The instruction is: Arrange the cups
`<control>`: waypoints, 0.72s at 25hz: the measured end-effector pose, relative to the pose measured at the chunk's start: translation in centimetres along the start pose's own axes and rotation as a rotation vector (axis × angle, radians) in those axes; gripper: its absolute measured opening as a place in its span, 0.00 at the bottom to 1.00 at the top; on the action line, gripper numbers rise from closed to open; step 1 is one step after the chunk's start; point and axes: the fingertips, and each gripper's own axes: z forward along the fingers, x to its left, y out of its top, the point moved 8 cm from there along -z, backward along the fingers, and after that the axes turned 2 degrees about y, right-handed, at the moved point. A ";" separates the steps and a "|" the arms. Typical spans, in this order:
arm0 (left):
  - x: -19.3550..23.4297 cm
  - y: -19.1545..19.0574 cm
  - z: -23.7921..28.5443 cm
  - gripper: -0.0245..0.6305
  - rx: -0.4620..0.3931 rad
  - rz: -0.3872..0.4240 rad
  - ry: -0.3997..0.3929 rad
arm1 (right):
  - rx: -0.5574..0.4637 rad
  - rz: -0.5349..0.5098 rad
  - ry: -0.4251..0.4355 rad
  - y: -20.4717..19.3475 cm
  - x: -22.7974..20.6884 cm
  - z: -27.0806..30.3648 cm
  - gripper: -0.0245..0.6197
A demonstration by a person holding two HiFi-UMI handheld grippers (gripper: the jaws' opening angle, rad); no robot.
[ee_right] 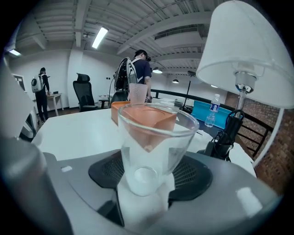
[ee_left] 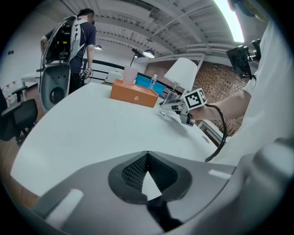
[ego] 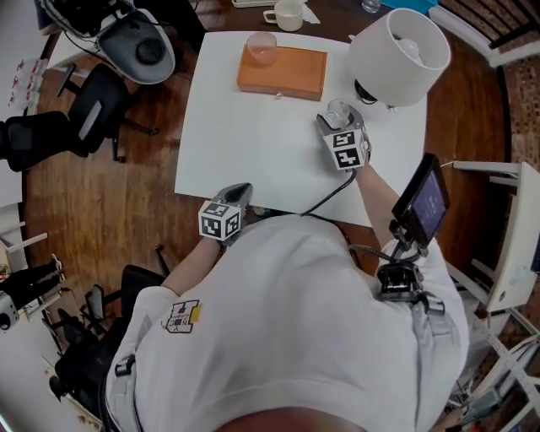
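A clear glass cup (ee_right: 154, 147) stands upright between the jaws of my right gripper (ee_right: 149, 179), whose pads press on its lower sides. In the head view this gripper (ego: 336, 118) and the glass (ego: 339, 110) are at the right of the white table (ego: 253, 143), close to the lamp's base. A pink translucent cup (ego: 261, 47) stands on an orange box (ego: 283, 72) at the table's far side. My left gripper (ego: 239, 192) hovers at the table's near edge, shut and holding nothing (ee_left: 146, 158).
A white lamp (ego: 398, 56) with a wide shade stands at the far right corner. A white mug (ego: 288, 14) rests beyond the table. Office chairs (ego: 93, 110) stand to the left, and a cable (ego: 333, 192) trails off the near edge.
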 end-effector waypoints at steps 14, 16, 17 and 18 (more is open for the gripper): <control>2.5 0.7 -0.7 0.04 -0.064 0.020 -0.039 | 0.018 0.010 0.039 -0.3 7.0 -1.8 0.48; 2.9 0.7 -1.1 0.04 -0.069 0.018 -0.038 | 0.014 0.004 0.037 0.4 7.1 -1.8 0.48; 3.2 0.8 -1.1 0.04 -0.073 0.018 -0.037 | 0.007 0.000 0.036 0.9 7.1 -1.8 0.48; 3.5 0.8 -1.2 0.04 -0.077 0.016 -0.037 | -0.002 -0.004 0.036 1.5 7.0 -1.7 0.48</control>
